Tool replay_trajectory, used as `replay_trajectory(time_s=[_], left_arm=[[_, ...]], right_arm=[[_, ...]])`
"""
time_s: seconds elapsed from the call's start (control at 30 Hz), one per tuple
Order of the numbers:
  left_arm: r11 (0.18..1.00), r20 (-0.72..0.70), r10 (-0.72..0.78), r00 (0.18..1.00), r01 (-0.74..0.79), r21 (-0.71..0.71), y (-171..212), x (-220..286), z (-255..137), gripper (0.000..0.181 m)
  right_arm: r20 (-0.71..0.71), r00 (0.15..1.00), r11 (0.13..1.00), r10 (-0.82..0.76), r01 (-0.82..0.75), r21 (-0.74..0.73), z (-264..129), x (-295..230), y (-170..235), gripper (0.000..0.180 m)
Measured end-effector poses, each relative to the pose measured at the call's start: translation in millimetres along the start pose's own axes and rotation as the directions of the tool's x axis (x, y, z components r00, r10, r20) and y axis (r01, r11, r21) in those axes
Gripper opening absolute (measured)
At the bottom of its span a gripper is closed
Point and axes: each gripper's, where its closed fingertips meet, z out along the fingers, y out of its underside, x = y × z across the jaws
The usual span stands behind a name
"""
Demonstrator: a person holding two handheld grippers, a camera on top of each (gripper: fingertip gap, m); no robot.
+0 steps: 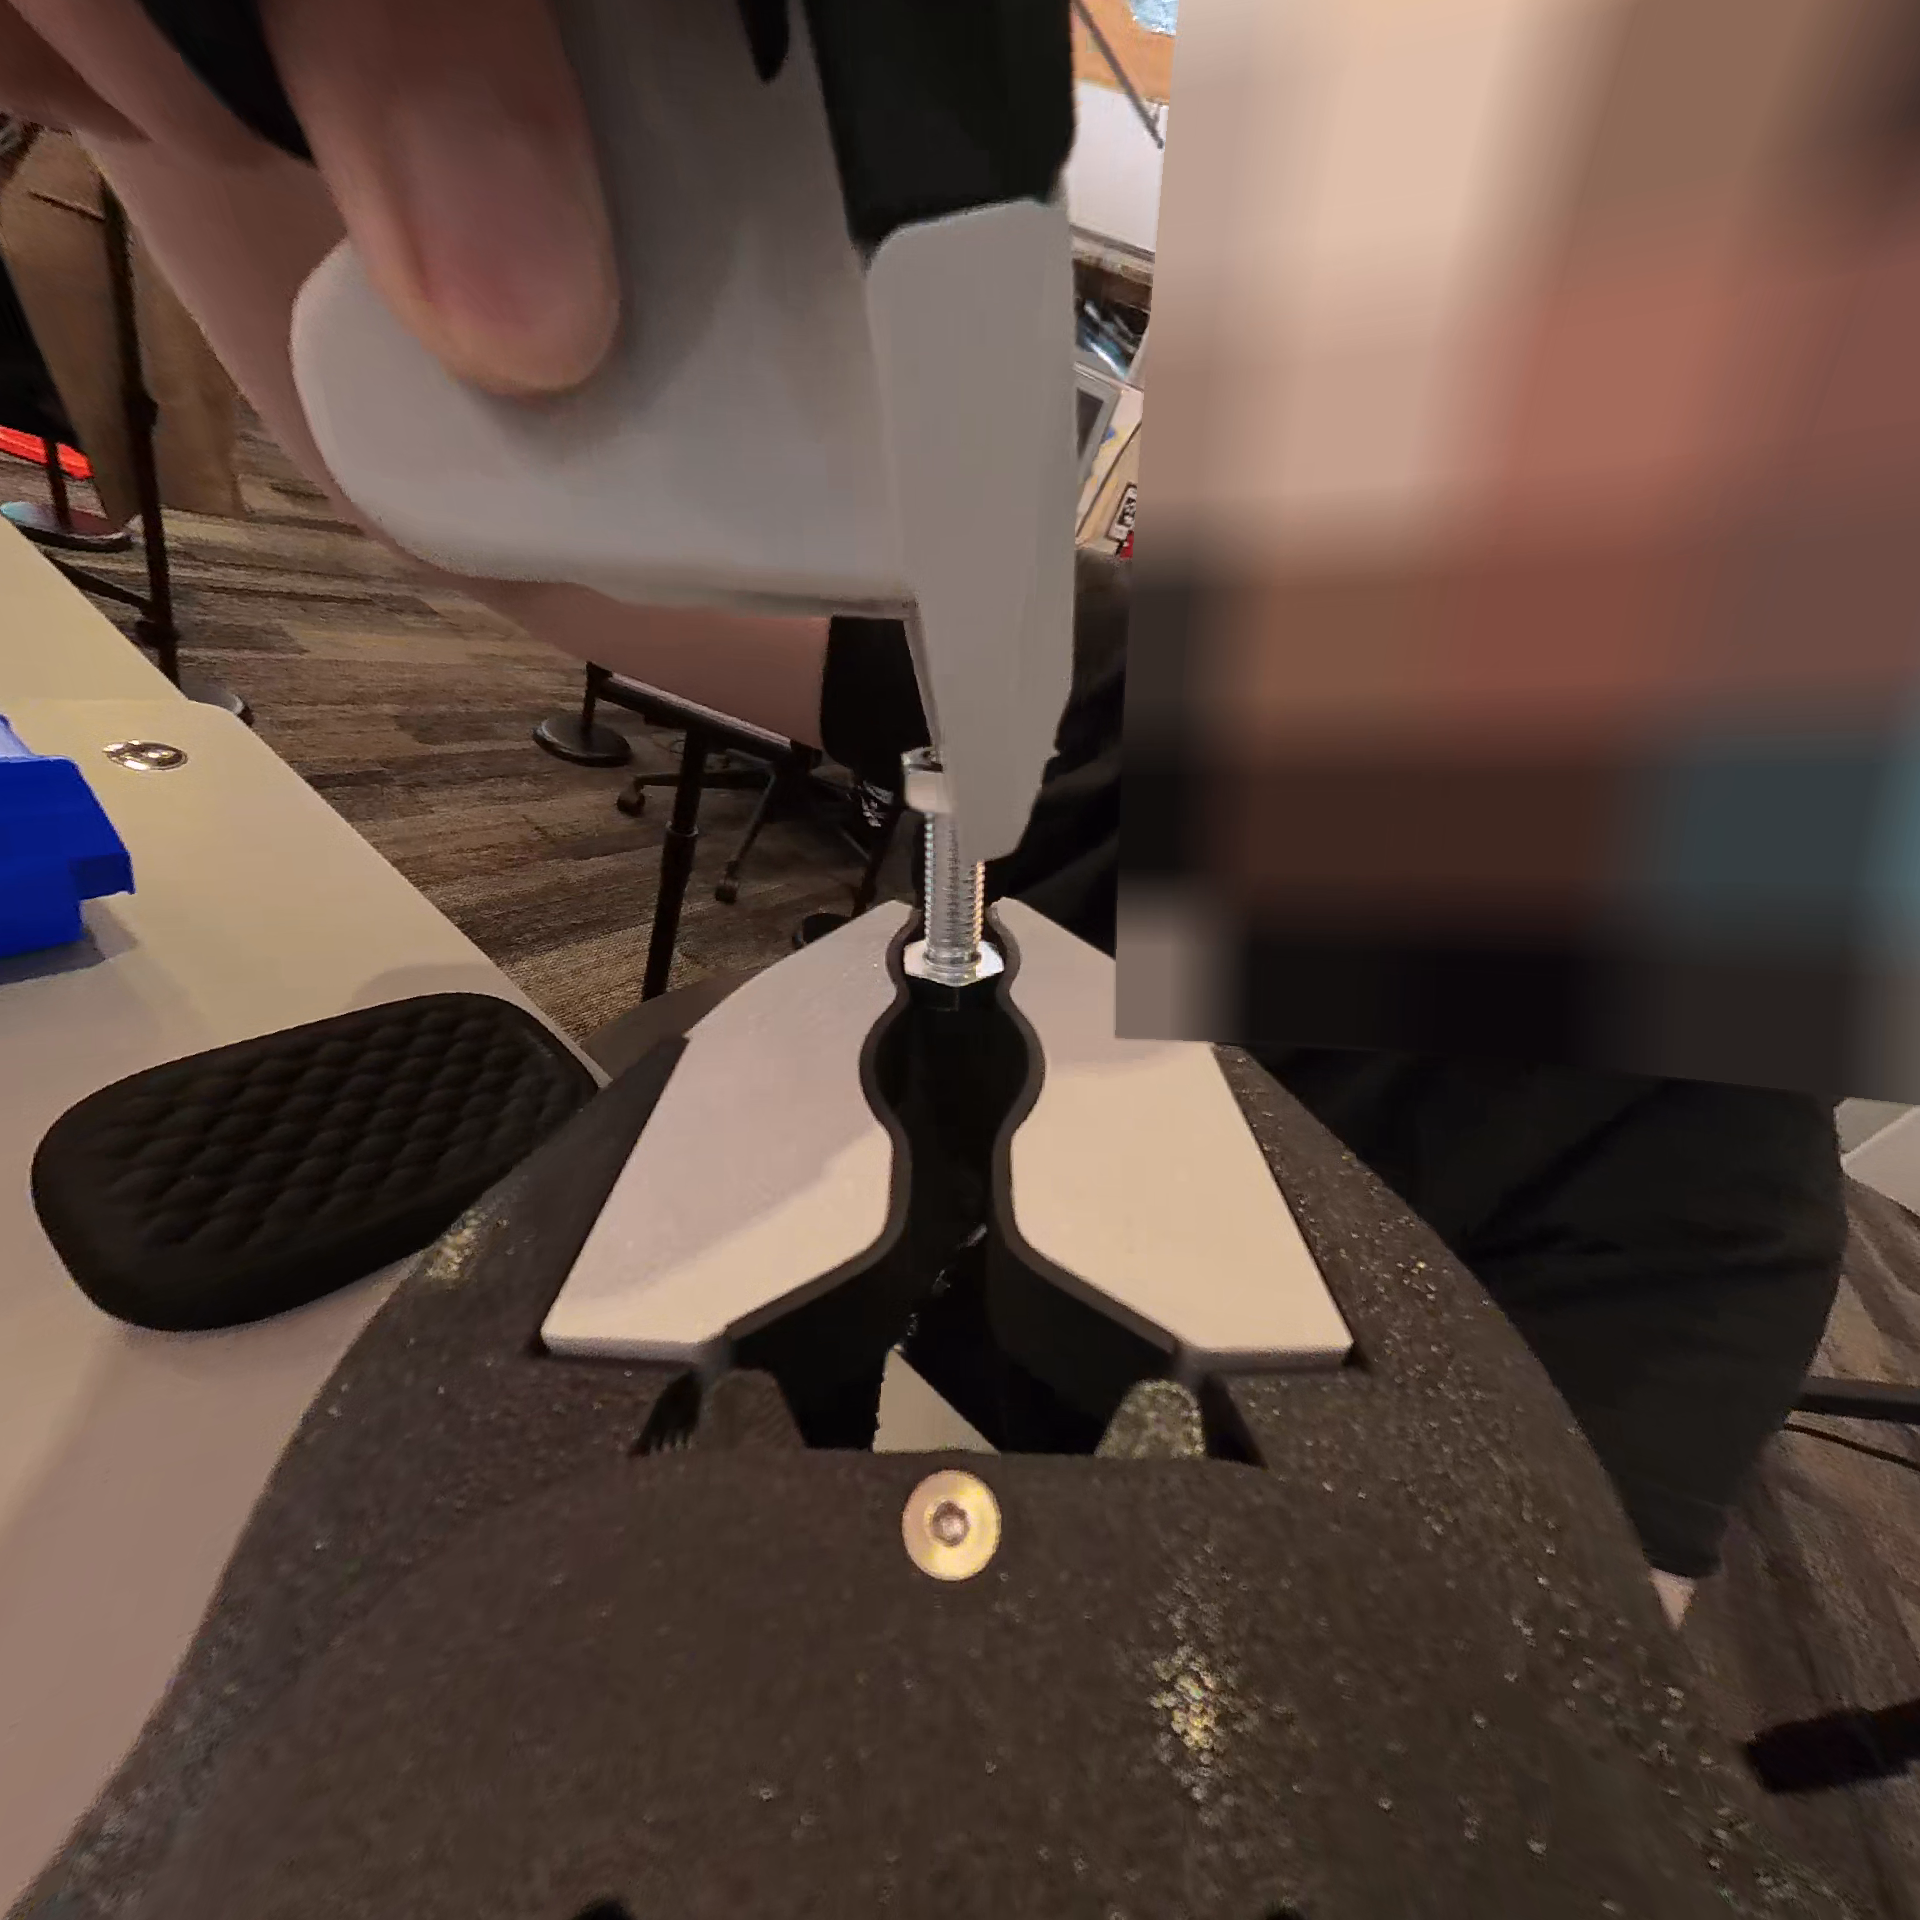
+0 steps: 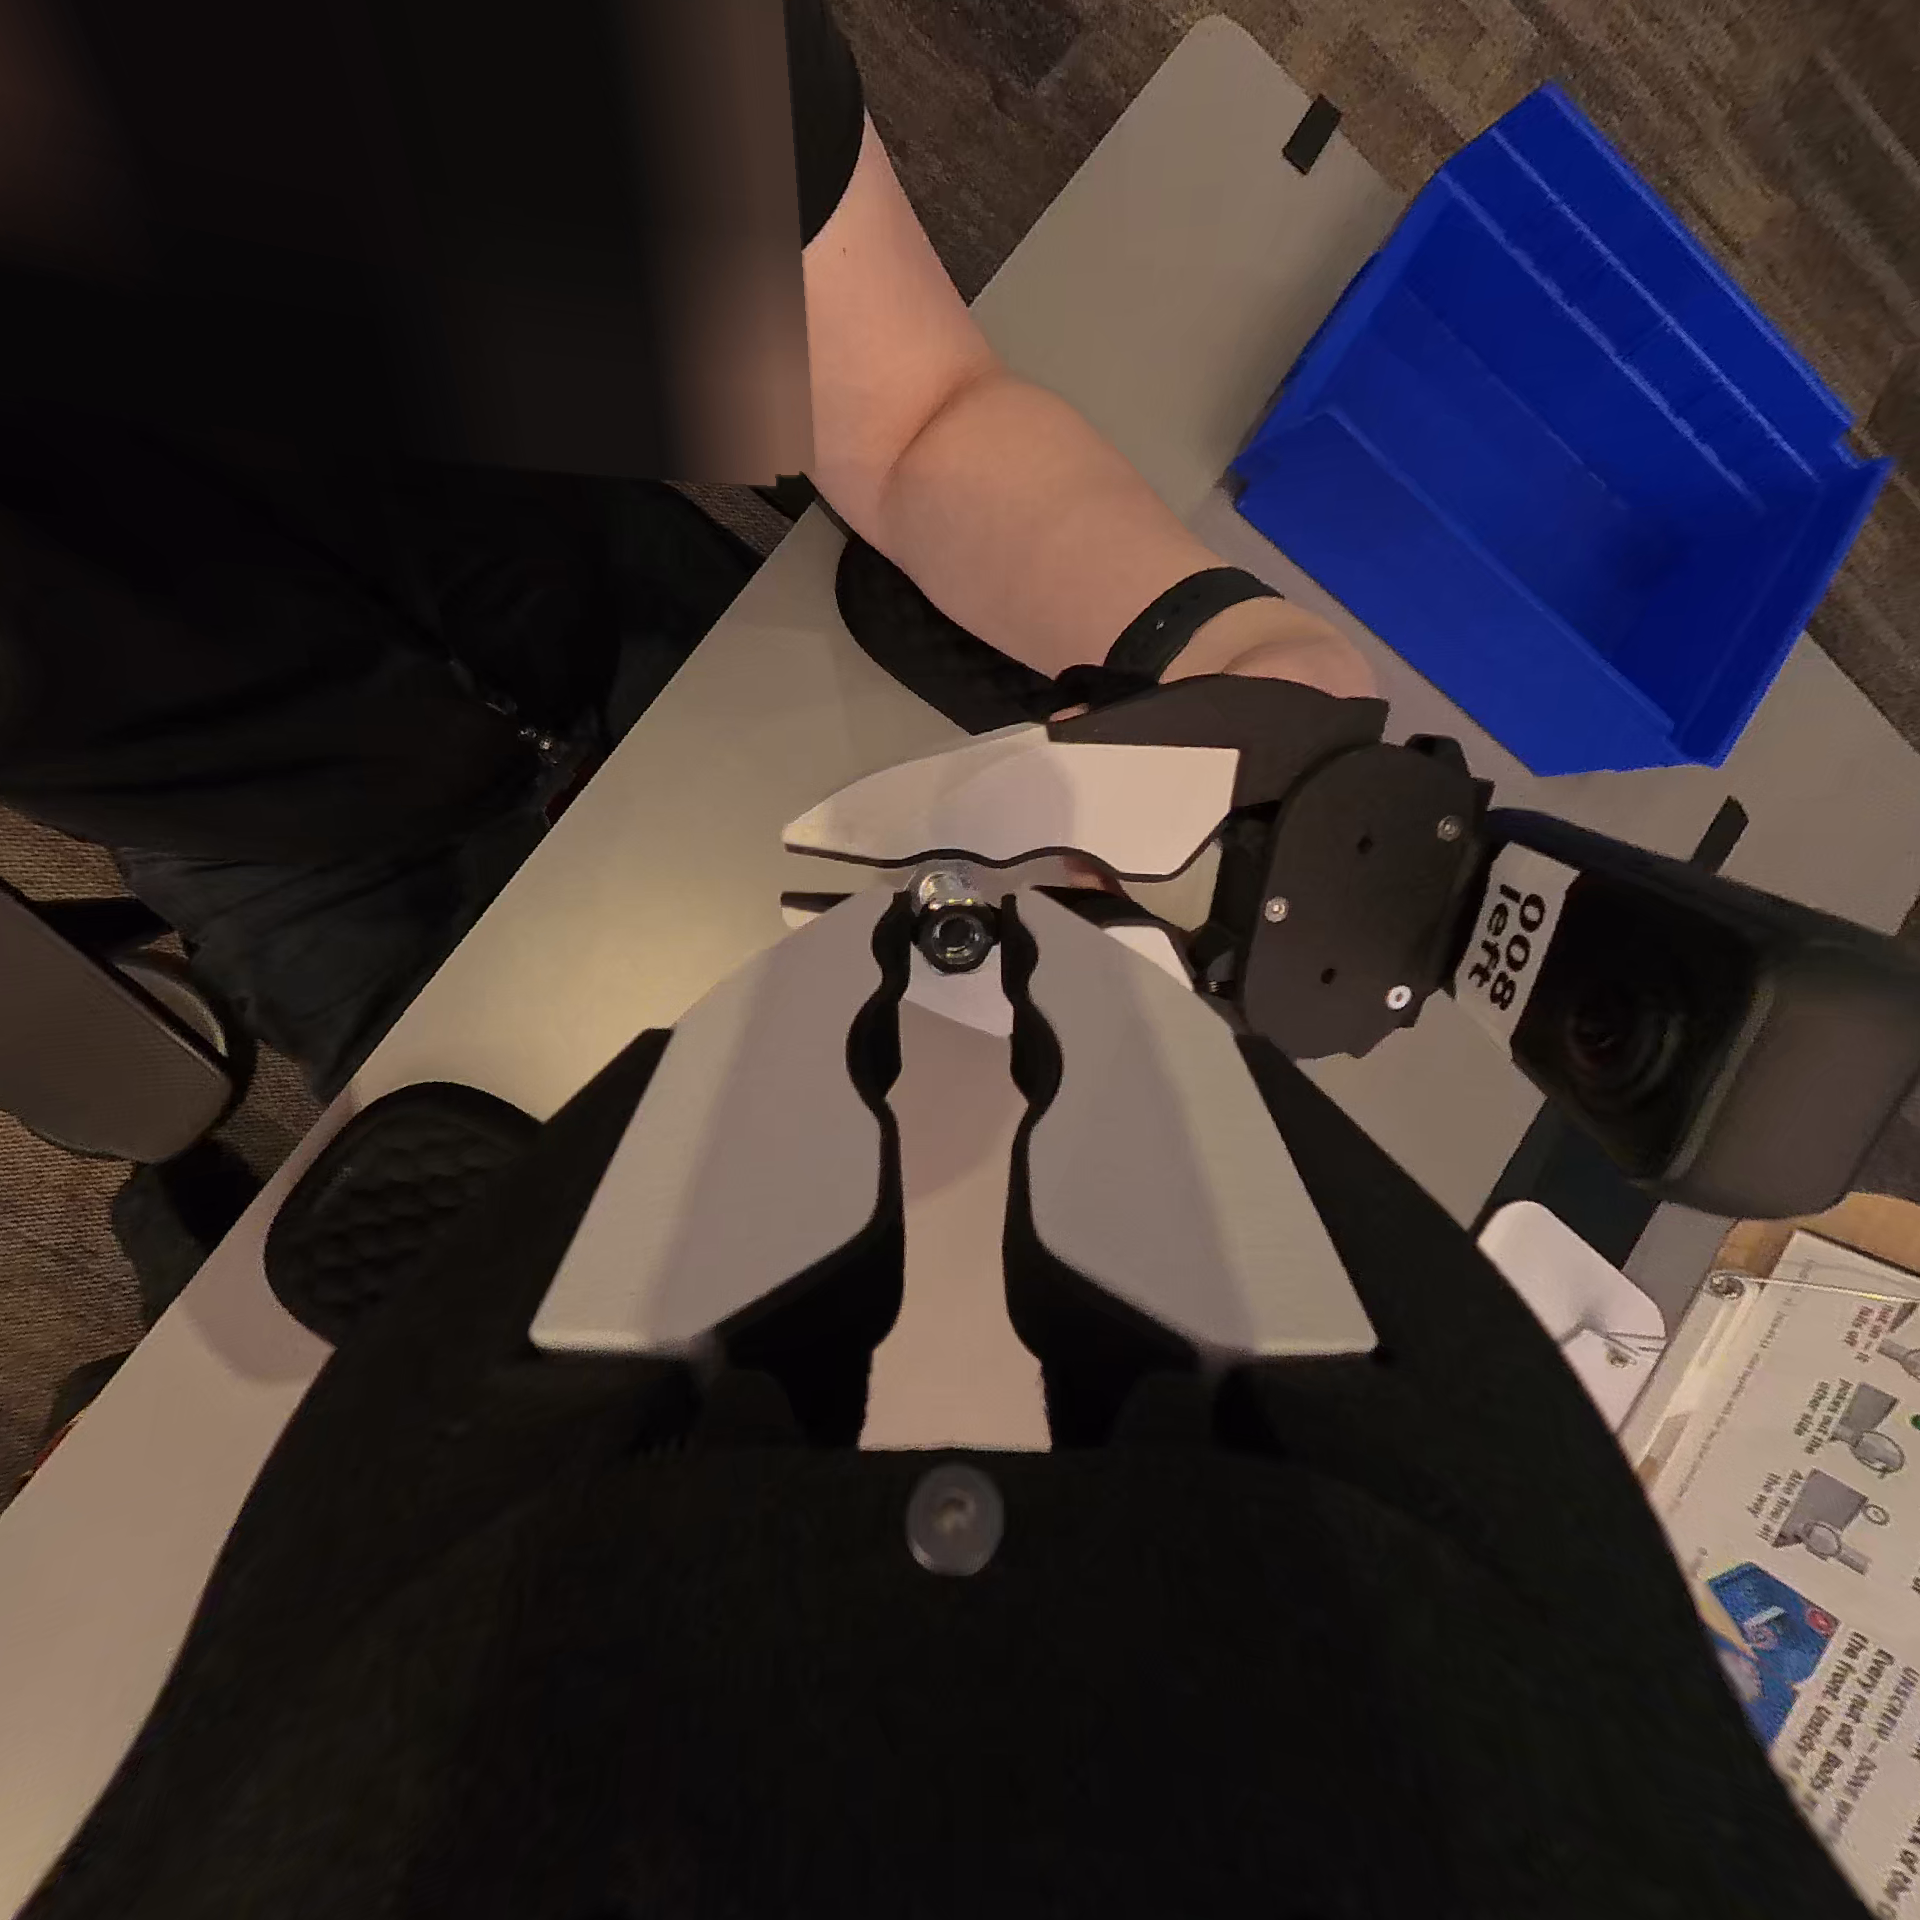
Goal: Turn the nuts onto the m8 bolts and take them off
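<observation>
In the left wrist view my left gripper [image 1: 951, 940] is shut on the lower end of a silver M8 bolt [image 1: 951, 894], which stands upright off the table's edge. A silver nut [image 1: 923, 779] sits at the top of the thread. My right gripper [image 1: 961, 805] comes down from above and is shut on that nut; its far finger is hidden. In the right wrist view my right gripper [image 2: 951, 935] looks straight down on the nut [image 2: 951, 940] between its tips. The left gripper [image 2: 831, 873] reaches in from the right and grips the bolt beneath.
A blue bin [image 2: 1558, 436] stands on the grey table [image 2: 1143, 312] and shows at the left edge of the left wrist view [image 1: 42, 862]. A black padded rest [image 1: 301, 1153] lies near the table edge. A printed instruction sheet [image 2: 1808, 1507] lies at the right. The person's forearm [image 2: 1018, 520] rests on the table. The gap from one gripper's tips to the other's is roughly 4 cm.
</observation>
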Motion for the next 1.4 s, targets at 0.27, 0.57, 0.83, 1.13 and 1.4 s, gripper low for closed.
replay_trajectory(time_s=[0.27,0.57,0.83,1.13,1.4], left_arm=[[1.000,0.029,0.006,1.000,-0.006,0.007,-1.8,-3.8,0.3,0.010],[0.999,0.070,0.035,0.997,-0.038,0.039,-8.4,-6.9,-4.1,0.010],[0.981,0.610,0.067,0.790,-0.164,0.105,-34.9,-70.9,-53.4,0.010],[0.972,0.998,0.022,0.057,-0.234,-0.008,-36.9,-129.8,-155.6,0.010],[0.974,0.990,0.058,-0.130,-0.212,-0.085,-34.4,-132.1,-173.9,0.010]], right_arm=[[-0.005,1.000,1.000,0.012,-0.012,-0.022,-1.2,-0.4,3.1,0.017],[-0.040,0.998,0.999,0.038,-0.038,-0.008,-3.4,5.4,2.9,0.033],[-0.387,0.852,0.936,0.353,-0.320,0.148,-66.6,68.3,17.2,0.036],[-0.399,0.434,0.536,0.808,-0.823,0.190,-60.0,112.1,81.1,0.031],[-0.347,0.274,0.344,0.897,-0.926,0.157,-40.5,126.6,99.8,0.033]])
